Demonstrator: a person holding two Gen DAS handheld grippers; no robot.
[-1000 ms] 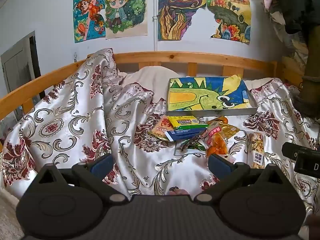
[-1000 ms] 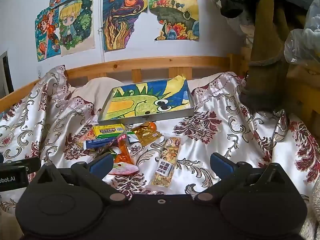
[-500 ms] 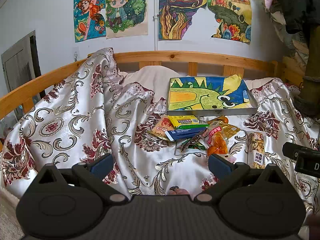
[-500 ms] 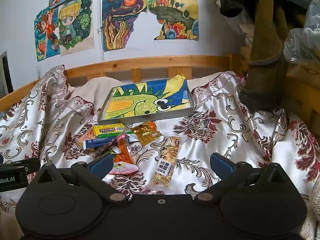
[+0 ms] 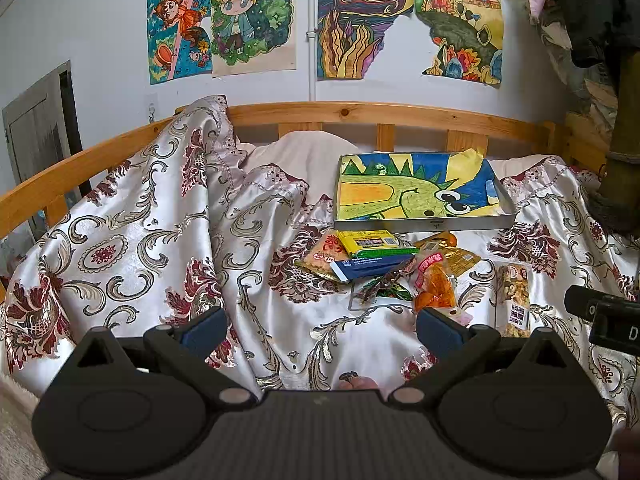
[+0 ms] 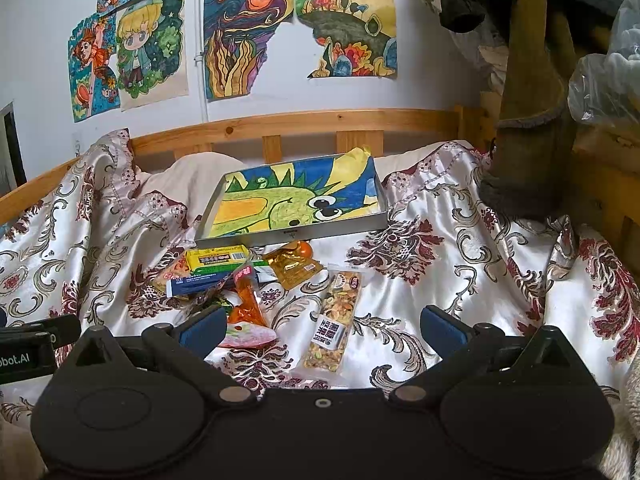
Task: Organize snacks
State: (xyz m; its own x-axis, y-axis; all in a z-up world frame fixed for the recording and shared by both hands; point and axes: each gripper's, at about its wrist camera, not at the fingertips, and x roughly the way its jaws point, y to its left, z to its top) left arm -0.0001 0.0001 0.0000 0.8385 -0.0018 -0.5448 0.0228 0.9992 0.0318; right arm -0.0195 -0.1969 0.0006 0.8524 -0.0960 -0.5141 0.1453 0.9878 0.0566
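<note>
While both grippers hang low over the near edge of the bed (image 5: 120, 148), we see the snacks heaped on the quilt (image 6: 460, 280) ahead of us. Our left gripper (image 5: 320, 330) has its jaws wide apart with nothing between them but quilt; our right gripper (image 6: 322, 326) is likewise spread and empty.

A shallow tray (image 6: 296, 233) lined with a dinosaur drawing lies toward the wooden rail (image 6: 304, 120), tilted a little on the folds. Just in front of its near wall sits the pile: a yellow pack (image 6: 216, 259) resting on a blue pack (image 6: 198, 281), with a biscuit bag (image 5: 324, 254) under both on the left side. Beside them to the right is an amber pouch (image 6: 294, 266), and an orange pouch (image 6: 248, 304) runs from the pile toward us, its near end touching a pink wrapper (image 6: 250, 336). A green wrapper (image 5: 382, 288) lies partly under the blue pack and orange pouch.

Apart from the heap, a long nut bar (image 6: 334, 322) lies lengthwise between the right gripper's fingers in the right view, nearer us than the rest. In the left view the same bar sits to the right of the left gripper, near the right gripper's tip.

Drawings (image 5: 256, 16) hang on the wall behind.
</note>
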